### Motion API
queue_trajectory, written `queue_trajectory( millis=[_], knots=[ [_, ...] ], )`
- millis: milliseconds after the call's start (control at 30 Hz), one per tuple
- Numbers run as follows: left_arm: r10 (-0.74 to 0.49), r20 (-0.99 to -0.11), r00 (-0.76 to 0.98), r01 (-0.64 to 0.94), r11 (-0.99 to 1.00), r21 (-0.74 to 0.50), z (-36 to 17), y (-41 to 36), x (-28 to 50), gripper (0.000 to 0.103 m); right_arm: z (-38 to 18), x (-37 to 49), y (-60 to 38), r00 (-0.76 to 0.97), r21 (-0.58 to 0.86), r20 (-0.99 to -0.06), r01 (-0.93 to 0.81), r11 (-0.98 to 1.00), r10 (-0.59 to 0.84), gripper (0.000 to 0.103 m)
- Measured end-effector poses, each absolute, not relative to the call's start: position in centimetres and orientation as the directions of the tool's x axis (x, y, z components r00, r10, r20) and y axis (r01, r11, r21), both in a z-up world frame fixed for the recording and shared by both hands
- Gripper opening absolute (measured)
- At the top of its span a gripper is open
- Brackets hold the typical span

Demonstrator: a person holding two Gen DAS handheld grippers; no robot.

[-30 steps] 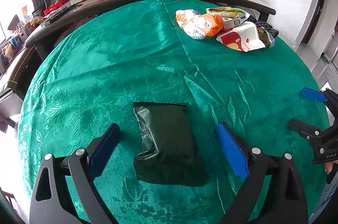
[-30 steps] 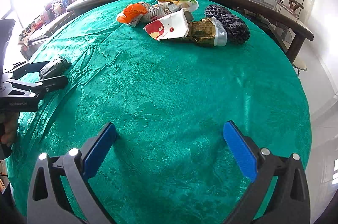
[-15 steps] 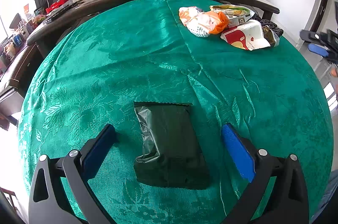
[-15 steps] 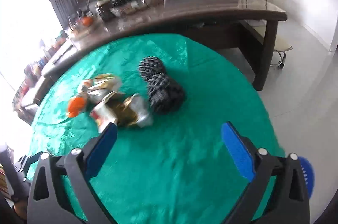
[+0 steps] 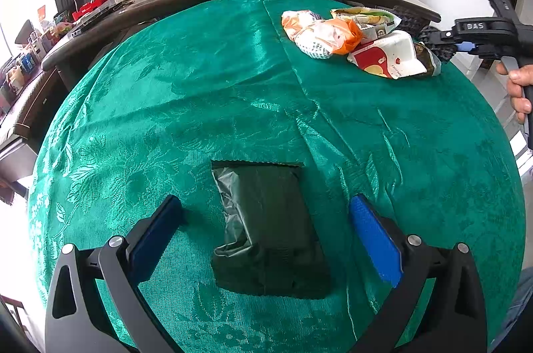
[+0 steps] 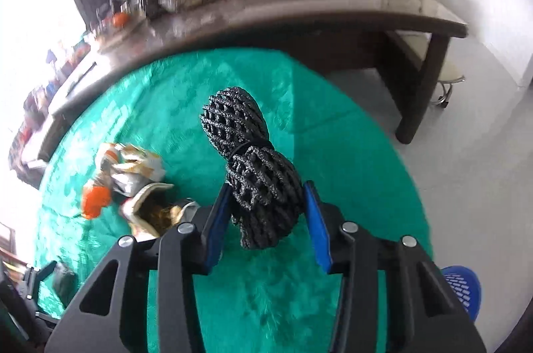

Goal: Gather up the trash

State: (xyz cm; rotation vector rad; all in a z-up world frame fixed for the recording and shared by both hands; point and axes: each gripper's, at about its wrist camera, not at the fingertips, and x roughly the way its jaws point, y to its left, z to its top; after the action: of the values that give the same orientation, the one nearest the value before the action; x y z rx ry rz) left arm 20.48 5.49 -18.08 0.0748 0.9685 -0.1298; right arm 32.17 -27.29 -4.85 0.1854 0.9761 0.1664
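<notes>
Left wrist view. The left tongs (image 5: 265, 231) hang wide open over the table (image 5: 200, 93), which wears a green cloth. Their blue pads stand on either side of a dark green folded bag (image 5: 269, 226) without touching it. The bag lies flat, its long axis running away from the camera along the line of the fingers, so the jaws would close across its short width. At the far right of the cloth sits the pile of wrappers (image 5: 356, 43), well apart from this bag. The right tongs (image 5: 466, 46) enter from the right edge at that pile, gripped by a hand (image 5: 516, 86).

Right wrist view. The right tongs (image 6: 265, 219) have just been closing, and a black mesh bundle (image 6: 256, 170) stands between the blue pads. The left pad appears to press on the mesh, while the right pad looks just clear of it, so a full clamp is not yet certain. The bundle's long axis runs forward from the jaws, its tied waist lying beyond the pads. The wrappers lie to the left of the bundle, near it. A blue perforated object (image 6: 461, 289) shows at the lower right, off the table.

Judgement: the right hand is the nearer to the trash pile, the left to the folded bag.
</notes>
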Motion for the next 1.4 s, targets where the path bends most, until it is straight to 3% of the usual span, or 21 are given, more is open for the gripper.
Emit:
queue_trajectory(
  millis=[167,400,467,533,600,800,1400],
  knots=[
    [-0.076,-0.825,0.560,0.143,0.990,0.006,-18.1,5.5,20.5,0.099,-2.4,24.2,-27.1,0.592,0.330,-0.739,-0.099,0.939,0.322,0.042],
    [-0.076,-0.825,0.560,0.142,0.990,0.005,-18.1,5.5,20.5,0.099,-6.7,16.8,-18.2,0.509,0.299,-0.775,-0.226,0.927,0.374,0.043],
    [-0.077,-0.825,0.560,0.142,0.990,0.005,-18.1,5.5,20.5,0.099,-7.5,16.2,-16.7,0.517,0.252,-0.781,-0.253,0.934,0.351,0.049],
    [-0.076,-0.825,0.560,0.142,0.990,0.005,-18.1,5.5,20.5,0.099,-7.8,15.8,-15.8,0.541,0.190,-0.777,-0.284,0.940,0.321,0.072],
    [-0.077,-0.825,0.560,0.142,0.990,0.005,-18.1,5.5,20.5,0.099,-8.2,15.7,-15.5,0.550,0.137,-0.782,-0.307,0.942,0.293,0.077],
    [-0.077,-0.825,0.560,0.142,0.990,0.005,-18.1,5.5,20.5,0.099,-10.0,14.7,-15.4,0.518,0.063,-0.814,-0.374,0.925,0.265,0.082],
    [-0.076,-0.825,0.560,0.142,0.990,0.005,-18.1,5.5,20.5,0.099,-10.1,14.9,-15.4,0.514,0.063,-0.816,-0.375,0.925,0.264,0.084]
  ],
)
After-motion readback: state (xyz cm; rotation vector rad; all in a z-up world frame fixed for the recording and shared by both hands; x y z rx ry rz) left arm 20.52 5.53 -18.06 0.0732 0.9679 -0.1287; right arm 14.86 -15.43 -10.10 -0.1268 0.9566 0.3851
